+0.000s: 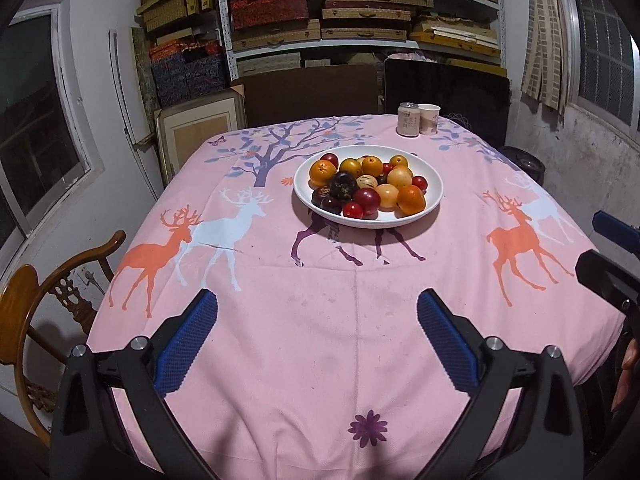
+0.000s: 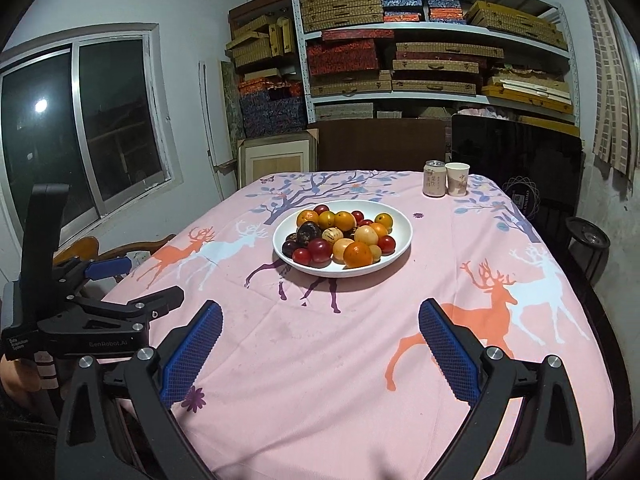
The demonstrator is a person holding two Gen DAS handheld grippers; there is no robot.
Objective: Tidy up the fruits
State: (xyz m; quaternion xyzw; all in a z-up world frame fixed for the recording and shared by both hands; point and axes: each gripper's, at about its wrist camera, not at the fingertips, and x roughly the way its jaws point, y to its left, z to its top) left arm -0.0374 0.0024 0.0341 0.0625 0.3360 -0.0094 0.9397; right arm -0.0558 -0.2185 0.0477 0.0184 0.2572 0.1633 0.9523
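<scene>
Left wrist view: we see all fruits (image 1: 366,186) heaped in the plate (image 1: 434,196), none on the surface (image 1: 320,340); both tools, left (image 1: 317,308) and right (image 2: 320,316), spread empty — fits either end.

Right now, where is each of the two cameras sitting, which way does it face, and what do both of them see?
Left wrist: sits on the left gripper above the table's near edge, facing the white plate of fruit and the shelves; its own open blue fingers show, with the right gripper at the frame's right edge.
Right wrist: sits on the right gripper, facing the same way; its open fingers show, with the left gripper at far left.
Shared: the plate, the can, the paper cup, the pink tablecloth.
</scene>
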